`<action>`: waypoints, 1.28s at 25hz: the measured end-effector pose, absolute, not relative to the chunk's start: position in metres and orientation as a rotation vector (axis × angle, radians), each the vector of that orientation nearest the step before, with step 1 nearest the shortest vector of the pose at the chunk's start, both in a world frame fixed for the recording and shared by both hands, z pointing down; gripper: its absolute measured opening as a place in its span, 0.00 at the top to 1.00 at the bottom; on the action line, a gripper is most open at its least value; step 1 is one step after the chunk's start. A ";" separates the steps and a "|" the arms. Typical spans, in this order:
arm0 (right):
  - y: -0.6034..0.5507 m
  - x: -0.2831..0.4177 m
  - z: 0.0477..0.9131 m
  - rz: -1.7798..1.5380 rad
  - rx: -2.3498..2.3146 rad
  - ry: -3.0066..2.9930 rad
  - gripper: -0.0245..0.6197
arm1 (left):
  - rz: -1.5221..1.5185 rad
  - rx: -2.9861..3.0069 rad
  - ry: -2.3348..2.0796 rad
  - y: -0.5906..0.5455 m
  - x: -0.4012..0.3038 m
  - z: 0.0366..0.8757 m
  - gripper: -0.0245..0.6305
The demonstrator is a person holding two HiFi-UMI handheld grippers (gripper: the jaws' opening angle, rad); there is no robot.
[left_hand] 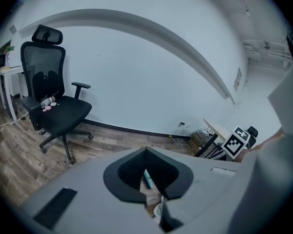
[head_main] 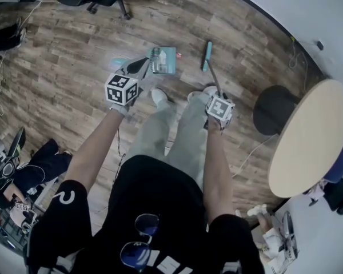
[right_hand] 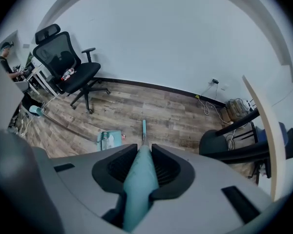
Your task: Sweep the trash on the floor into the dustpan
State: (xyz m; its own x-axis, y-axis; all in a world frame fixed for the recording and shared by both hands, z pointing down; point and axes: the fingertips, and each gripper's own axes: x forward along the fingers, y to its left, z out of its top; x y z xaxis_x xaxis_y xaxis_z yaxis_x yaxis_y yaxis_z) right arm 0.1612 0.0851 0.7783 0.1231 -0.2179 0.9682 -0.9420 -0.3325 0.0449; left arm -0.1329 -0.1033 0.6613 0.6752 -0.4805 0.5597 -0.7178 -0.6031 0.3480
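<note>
Head view: the person stands on the brown wood-pattern floor (head_main: 63, 67). The teal rectangular plastic dustpan (head_main: 163, 60) lies flat ahead of the feet. The left gripper (head_main: 138, 66) hangs just beside its left edge. The right gripper (head_main: 216, 97) carries the long broom with a thin grey shaft and narrow teal head (head_main: 207, 56). The head sits near the dustpan on its right, not touching it. A small pink scrap (head_main: 179, 55) lies between the two, just beside the dustpan.

Left gripper view: the jaws are closed to a slit with nothing between them. Only floor and a strip of the broom show through the hollow of the pads. A black mesh office chair (left_hand: 51, 101) stands by the wall.

Right gripper view: the jaws are clamped on the broom's teal grip. Pale litter already lies in the dustpan (right_hand: 110, 139); the pink scrap remains outside it.

Step in hand, as judged: the closing sweep. The next move calls for setting the broom head behind the pink scrap and pushing it into the dustpan. The dustpan is unheld and may slide, so the left gripper would need to open and steady it.
</note>
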 end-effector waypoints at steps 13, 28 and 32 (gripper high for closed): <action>0.074 0.072 0.784 1.336 1.571 -1.225 0.83 | 0.519 2.281 -0.991 -0.100 -0.175 0.667 0.96; 0.052 0.007 0.760 1.309 1.443 -1.532 0.83 | 0.469 2.244 -1.066 -0.091 -0.207 0.659 0.97; 0.051 0.011 0.745 1.232 1.421 -1.551 0.83 | 0.460 2.250 -1.083 -0.090 -0.210 0.649 0.97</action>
State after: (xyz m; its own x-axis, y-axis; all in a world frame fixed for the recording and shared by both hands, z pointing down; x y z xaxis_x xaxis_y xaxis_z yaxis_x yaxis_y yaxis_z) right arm 0.0108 0.0505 0.7455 -0.1634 -0.3264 0.9310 -0.9807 -0.0490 -0.1893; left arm -0.2103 -0.0902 0.6488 0.6082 -0.5869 0.5345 -0.7921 -0.4921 0.3611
